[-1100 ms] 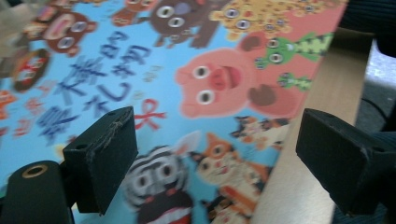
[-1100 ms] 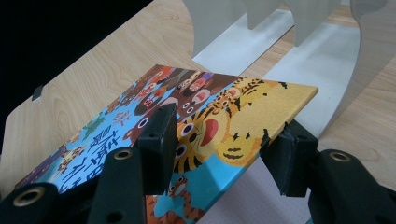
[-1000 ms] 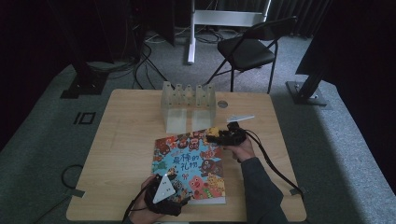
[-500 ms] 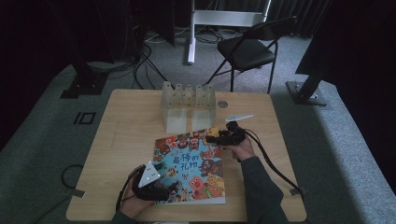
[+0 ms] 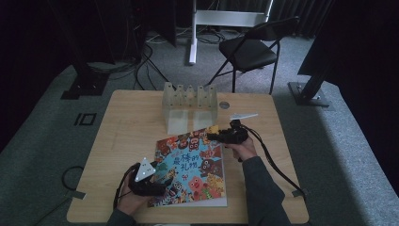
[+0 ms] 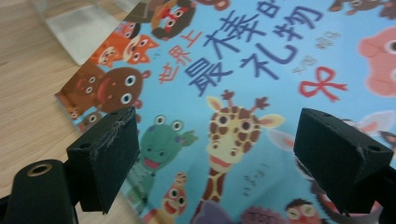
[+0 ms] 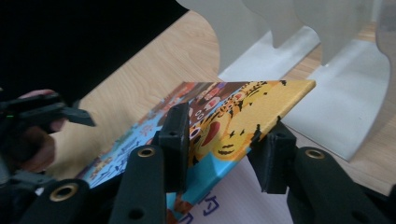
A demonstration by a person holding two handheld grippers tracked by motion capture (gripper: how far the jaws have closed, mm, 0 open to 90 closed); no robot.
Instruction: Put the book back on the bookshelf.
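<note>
- A colourful picture book (image 5: 193, 167) lies on the wooden surface (image 5: 122, 141), its far right corner raised off the wood and its near edge close to the person's side.
- The right gripper (image 5: 215, 136) pinches that far corner of the book between its two black pads; in the right gripper view (image 7: 224, 154) the cover sits clamped between them, tilted up.
- The left gripper (image 5: 162, 181) hovers at the near left part of the book, its pads spread wide; in the left gripper view (image 6: 233, 158) they stand apart over the giraffe drawing, gripping nothing.
- A pale divided rack (image 5: 189, 106) stands upright just beyond the book's far edge.
- A dark folding chair (image 5: 251, 49) stands on the grey floor beyond the surface.
</note>
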